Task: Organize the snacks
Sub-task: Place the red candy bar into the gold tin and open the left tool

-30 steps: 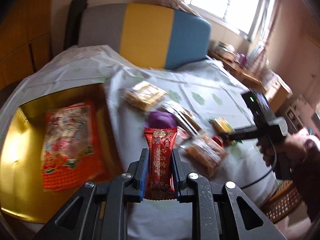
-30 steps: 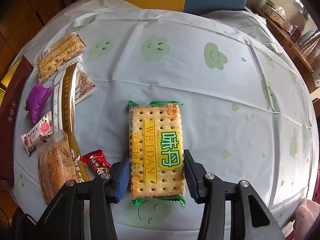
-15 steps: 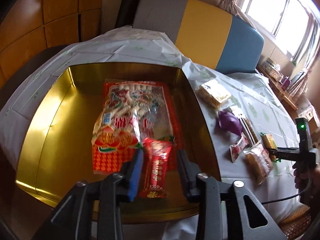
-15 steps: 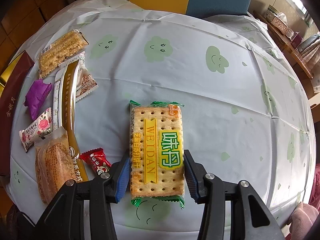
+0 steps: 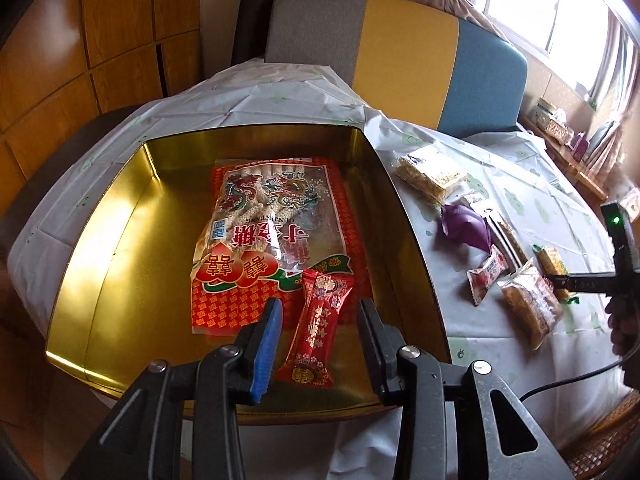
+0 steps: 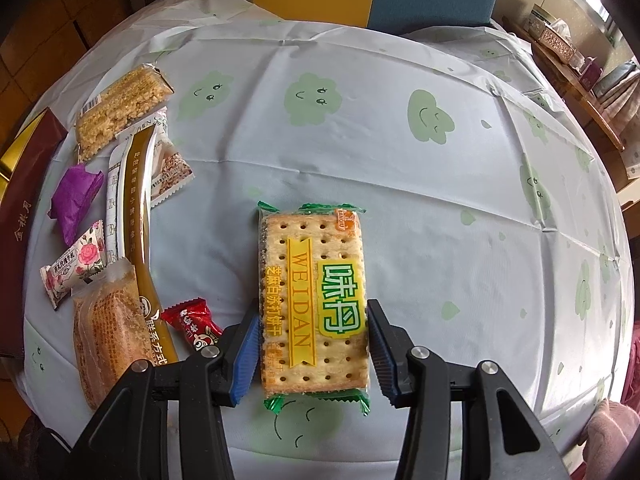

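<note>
My left gripper [image 5: 319, 336] is open over the near end of a gold box [image 5: 104, 264]. A red snack bar [image 5: 318, 328] lies loose in the box between the fingers, beside a large red candy bag [image 5: 272, 232]. My right gripper [image 6: 311, 344] is shut on a WEIDAN cracker pack [image 6: 314, 300], which rests on the table. The right gripper also shows in the left wrist view [image 5: 568, 282], at the far right.
Several snacks lie left of the cracker pack: a rice bar [image 6: 120, 110], a purple wrapper [image 6: 76, 196], a long brown bar [image 6: 138, 208], a rose candy [image 6: 76, 266], a crisp cake [image 6: 108, 336], a small red candy [image 6: 192, 320]. The dark red box wall [image 6: 24, 216] stands at the left edge.
My left gripper carried the red snack bar from the table over the gold box, then opened and let it drop inside. The right gripper stayed put on the cracker pack.
</note>
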